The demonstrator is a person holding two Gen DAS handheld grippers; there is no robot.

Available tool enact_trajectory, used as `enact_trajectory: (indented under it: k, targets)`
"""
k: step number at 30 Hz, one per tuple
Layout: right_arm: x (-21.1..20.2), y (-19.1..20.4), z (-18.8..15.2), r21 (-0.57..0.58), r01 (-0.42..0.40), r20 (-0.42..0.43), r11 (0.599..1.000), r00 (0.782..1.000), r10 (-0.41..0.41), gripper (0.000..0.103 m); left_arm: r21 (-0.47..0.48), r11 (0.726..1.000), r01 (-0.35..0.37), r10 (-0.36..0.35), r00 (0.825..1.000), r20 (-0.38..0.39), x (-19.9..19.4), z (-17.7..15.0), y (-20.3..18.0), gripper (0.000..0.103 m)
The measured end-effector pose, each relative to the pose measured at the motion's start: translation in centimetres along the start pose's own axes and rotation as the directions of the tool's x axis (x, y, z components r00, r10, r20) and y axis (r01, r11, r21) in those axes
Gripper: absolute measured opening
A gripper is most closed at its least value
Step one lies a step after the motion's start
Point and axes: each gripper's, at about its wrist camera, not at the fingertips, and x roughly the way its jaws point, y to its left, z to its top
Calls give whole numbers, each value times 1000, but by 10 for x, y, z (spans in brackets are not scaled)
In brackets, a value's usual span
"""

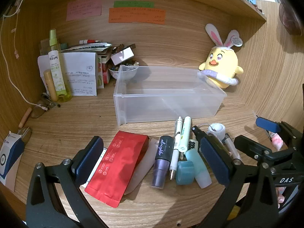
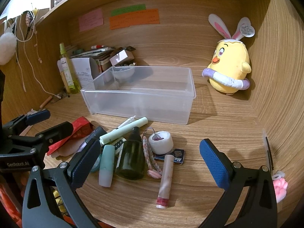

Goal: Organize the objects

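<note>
clear bin (image 1: 167, 102): empty, upright | red pouch (image 1: 117, 165), pens (image 1: 181, 134), tubes: flat, clustered before it

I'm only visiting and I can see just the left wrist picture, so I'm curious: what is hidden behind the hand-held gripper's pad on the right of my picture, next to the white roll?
Observer: A dark green bottle lies on its side there, with its black cap pointing toward the clear bin.
Operator: Is there anything beside it?
Observer: A braided cord runs along the bottle's right side, between it and a pink tube.
Operator: And what about by the roll itself?
Observer: A small blue box lies flat on the desk, tucked partly under the white roll.
</note>
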Motion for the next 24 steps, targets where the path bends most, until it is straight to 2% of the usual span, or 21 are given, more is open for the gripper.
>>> enact_trajectory:
  k: [24]
  targets:
    - [1,-1,-1,6,-1,-4,1000,1000,1,103,7,1000,-3,3,1000,3,0,0,-2,103]
